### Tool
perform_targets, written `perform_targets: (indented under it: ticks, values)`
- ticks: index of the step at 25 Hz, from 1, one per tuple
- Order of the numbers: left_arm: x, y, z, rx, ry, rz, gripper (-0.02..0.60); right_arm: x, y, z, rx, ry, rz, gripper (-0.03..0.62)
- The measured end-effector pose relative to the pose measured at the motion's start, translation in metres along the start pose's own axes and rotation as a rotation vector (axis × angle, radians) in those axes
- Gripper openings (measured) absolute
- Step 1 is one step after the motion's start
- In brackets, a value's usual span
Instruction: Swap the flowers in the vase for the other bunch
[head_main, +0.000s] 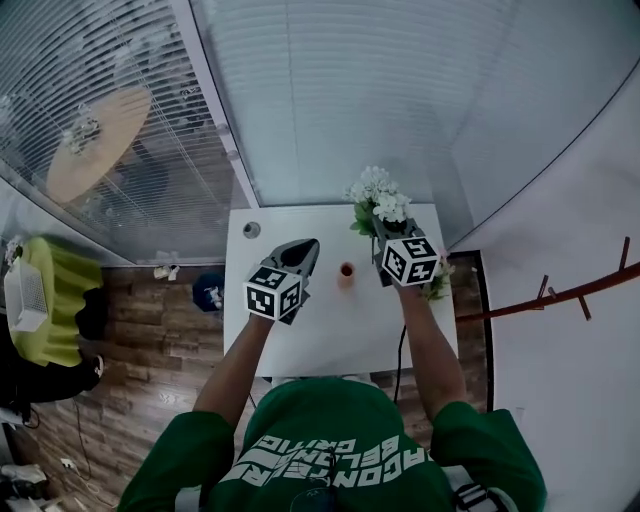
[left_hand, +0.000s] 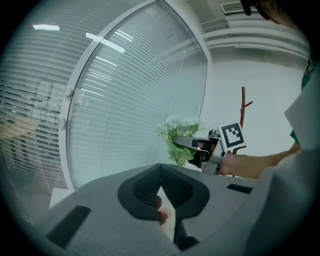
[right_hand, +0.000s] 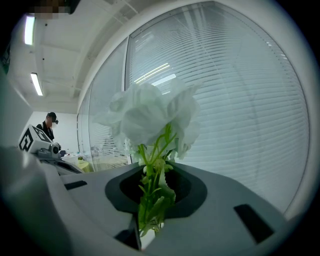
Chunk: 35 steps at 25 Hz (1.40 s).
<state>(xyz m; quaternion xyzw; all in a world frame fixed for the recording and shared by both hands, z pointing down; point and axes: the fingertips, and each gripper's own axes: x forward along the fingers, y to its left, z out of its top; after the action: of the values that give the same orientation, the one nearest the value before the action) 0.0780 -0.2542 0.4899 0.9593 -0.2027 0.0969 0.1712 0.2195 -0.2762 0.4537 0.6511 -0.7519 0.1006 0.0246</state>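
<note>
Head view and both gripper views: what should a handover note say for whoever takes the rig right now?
Left gripper: jaws together, nothing in them, left of the vase.
Right gripper: jaws shut on the stems of the white flowers, held upright over the table's far side.
Vase: mid-table between the grippers, looks empty.
Other bunch: at the table's right edge, mostly hidden by the right hand.
Done: vase emptied.
Left: put the new bunch in the vase; which bunch that is cannot be told.
</note>
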Motion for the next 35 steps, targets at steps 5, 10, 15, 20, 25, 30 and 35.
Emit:
perform_targets:
  ticks: [5,10,15,20,25,30,35]
  values:
    - [-0.011,0.008,-0.01,-0.013,0.009,0.024,0.008,0.016,0.016,-0.011,0.011,-0.001,0.035,0.066]
    - [-0.022,0.022,-0.019,-0.027,0.021,0.057,0.008,0.028,0.031,-0.028,0.023,0.016,0.062,0.066]
    - [-0.027,0.031,-0.024,-0.042,0.024,0.071,0.008,0.035,0.037,-0.036,0.027,0.024,0.074,0.066]
    - [-0.026,0.035,-0.029,-0.042,0.036,0.072,0.008,0.039,0.037,-0.049,0.043,0.034,0.075,0.066]
    - [-0.024,0.039,-0.033,-0.045,0.049,0.071,0.008,0.042,0.035,-0.07,0.059,0.057,0.069,0.067]
    - [-0.019,0.039,-0.036,-0.048,0.059,0.066,0.008,0.039,0.033,-0.095,0.078,0.096,0.056,0.067]
    - [-0.015,0.039,-0.037,-0.05,0.065,0.059,0.008,0.032,0.034,-0.121,0.085,0.147,0.054,0.067]
